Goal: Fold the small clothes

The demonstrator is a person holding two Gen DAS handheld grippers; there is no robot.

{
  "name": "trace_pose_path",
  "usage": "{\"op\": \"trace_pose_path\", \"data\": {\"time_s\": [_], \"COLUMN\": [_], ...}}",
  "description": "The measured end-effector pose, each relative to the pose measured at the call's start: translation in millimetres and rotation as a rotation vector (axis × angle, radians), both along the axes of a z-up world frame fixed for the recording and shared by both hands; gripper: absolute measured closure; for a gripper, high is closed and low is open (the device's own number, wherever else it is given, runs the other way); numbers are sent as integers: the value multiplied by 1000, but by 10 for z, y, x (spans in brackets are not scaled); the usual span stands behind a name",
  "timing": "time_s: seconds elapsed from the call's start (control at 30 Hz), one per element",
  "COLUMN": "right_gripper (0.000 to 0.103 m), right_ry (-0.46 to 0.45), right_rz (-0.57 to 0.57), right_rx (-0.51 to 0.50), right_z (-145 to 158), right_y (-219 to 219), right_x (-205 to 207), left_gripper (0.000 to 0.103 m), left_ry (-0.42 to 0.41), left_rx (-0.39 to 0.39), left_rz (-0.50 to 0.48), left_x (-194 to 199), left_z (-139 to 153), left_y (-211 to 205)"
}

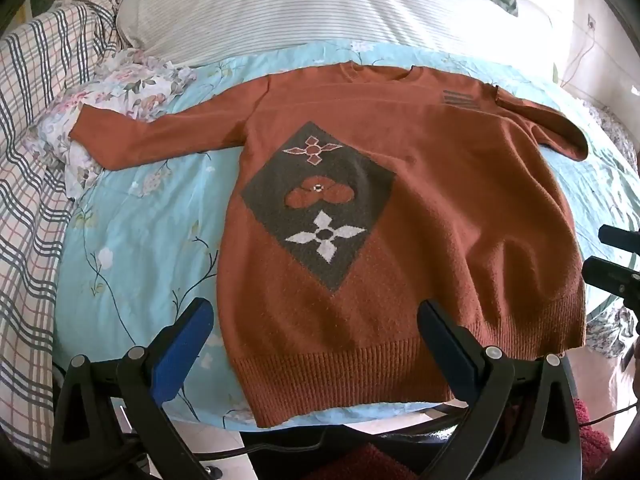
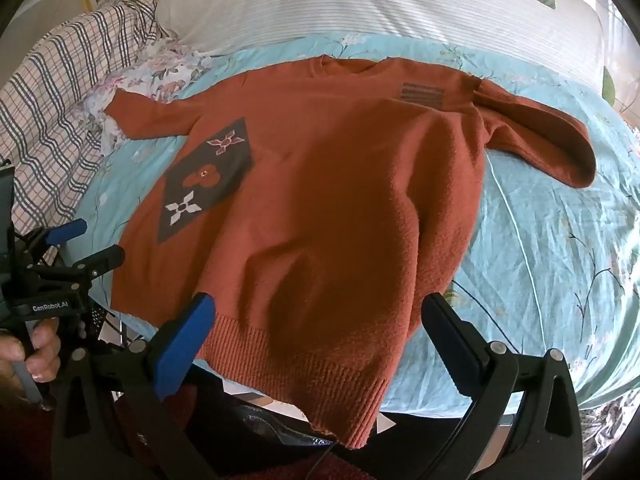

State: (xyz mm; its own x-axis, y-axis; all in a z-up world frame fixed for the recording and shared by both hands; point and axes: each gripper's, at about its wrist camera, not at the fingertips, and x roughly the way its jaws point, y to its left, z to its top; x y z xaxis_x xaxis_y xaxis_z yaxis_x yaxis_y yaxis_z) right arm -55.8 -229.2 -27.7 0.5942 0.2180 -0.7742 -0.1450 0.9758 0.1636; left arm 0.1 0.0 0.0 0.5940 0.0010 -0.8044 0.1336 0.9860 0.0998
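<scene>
A rust-orange knit sweater (image 1: 440,200) with a dark diamond flower patch lies flat, front up, on a light blue floral sheet (image 1: 140,220); its hem hangs over the near edge. The left sleeve stretches out left, the right sleeve is bent back on itself. It also shows in the right wrist view (image 2: 320,200). My left gripper (image 1: 316,320) is open and empty, hovering over the hem's left part. My right gripper (image 2: 320,312) is open and empty, over the hem's right part. Each gripper also shows in the other view: the right (image 1: 612,256), the left (image 2: 88,244).
A white striped pillow (image 1: 320,8) lies behind the sweater. A plaid blanket (image 1: 36,140) and crumpled floral cloth (image 1: 120,92) are at the left. The bed's near edge (image 1: 360,420) drops off below the hem. Bare sheet (image 2: 560,260) lies right of the sweater.
</scene>
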Motion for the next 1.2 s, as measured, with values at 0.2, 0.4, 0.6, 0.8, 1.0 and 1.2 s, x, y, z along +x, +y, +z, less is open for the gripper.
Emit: {"op": "trace_pose_path", "data": {"time_s": [0.2, 0.4, 0.6, 0.8, 1.0, 1.2], "right_gripper": [0, 0, 0, 0, 0, 0], "right_ry": [-8, -14, -12, -12, -16, -15], "right_rz": [0, 5, 7, 6, 10, 11], "right_rx": [1, 7, 11, 11, 12, 16], "right_z": [10, 36, 49, 48, 71, 79], "right_y": [39, 77, 57, 66, 76, 84], "right_x": [-21, -38, -38, -43, -46, -51], "left_gripper": [1, 1, 1, 1, 1, 1], "left_ry": [2, -1, 1, 1, 5, 11], "left_rx": [1, -3, -1, -1, 4, 11], "left_rz": [-4, 1, -1, 0, -1, -6], "left_x": [-28, 31, 76, 23, 14, 17], "left_z": [19, -11, -29, -8, -3, 0], "left_y": [6, 32, 69, 31, -9, -9]}}
